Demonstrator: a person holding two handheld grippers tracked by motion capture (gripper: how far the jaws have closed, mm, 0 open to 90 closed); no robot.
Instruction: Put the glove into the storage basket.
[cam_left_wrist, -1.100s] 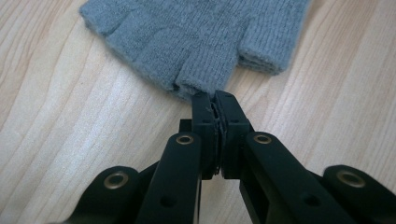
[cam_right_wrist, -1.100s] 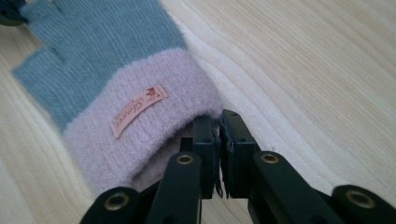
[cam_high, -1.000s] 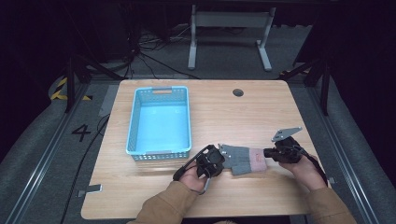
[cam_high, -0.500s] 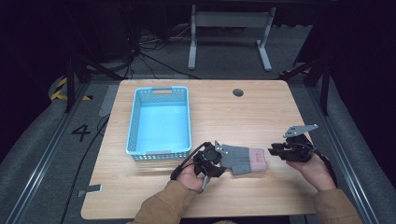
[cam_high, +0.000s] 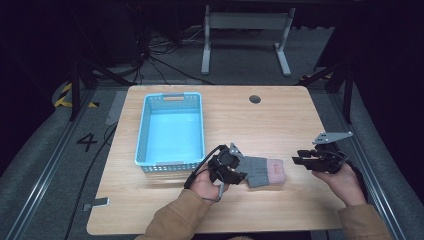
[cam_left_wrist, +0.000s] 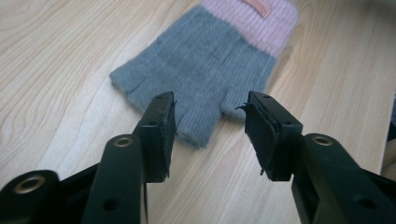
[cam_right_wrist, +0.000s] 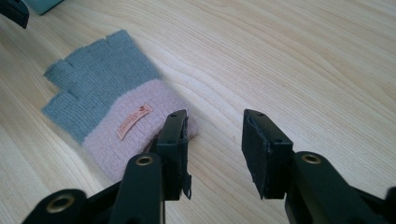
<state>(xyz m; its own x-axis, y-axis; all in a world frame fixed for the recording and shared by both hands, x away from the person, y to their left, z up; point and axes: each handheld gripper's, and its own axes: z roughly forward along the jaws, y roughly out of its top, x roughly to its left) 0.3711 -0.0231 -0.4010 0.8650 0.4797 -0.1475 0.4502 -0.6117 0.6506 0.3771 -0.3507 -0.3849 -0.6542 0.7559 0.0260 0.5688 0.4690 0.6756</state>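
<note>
We see the grey-and-pink fingerless glove (cam_high: 262, 171) flat on the wooden table (cam_high: 280, 120), at four o'clock of the blue basket (cam_high: 171, 129). Left gripper (cam_left_wrist: 210, 121) and right gripper (cam_right_wrist: 214, 135), jaws just opened halfway, hold nothing above its ends.

The person's left hand (cam_high: 206, 182), in a tan sleeve, came in from the bottom edge of the high view and gripped the black two-jaw left gripper (cam_left_wrist: 210, 126). Its jaws pointed away from the person, level with each other and well apart, having just been opening, with nothing pressed between the pads. The right hand (cam_high: 339, 179), also tan-sleeved, carried the black right gripper (cam_right_wrist: 215, 135) with a grey three-cornered plate on top, aimed toward the left one. Its jaws likewise had just been opening and stood parted, with no grip on anything.
</note>
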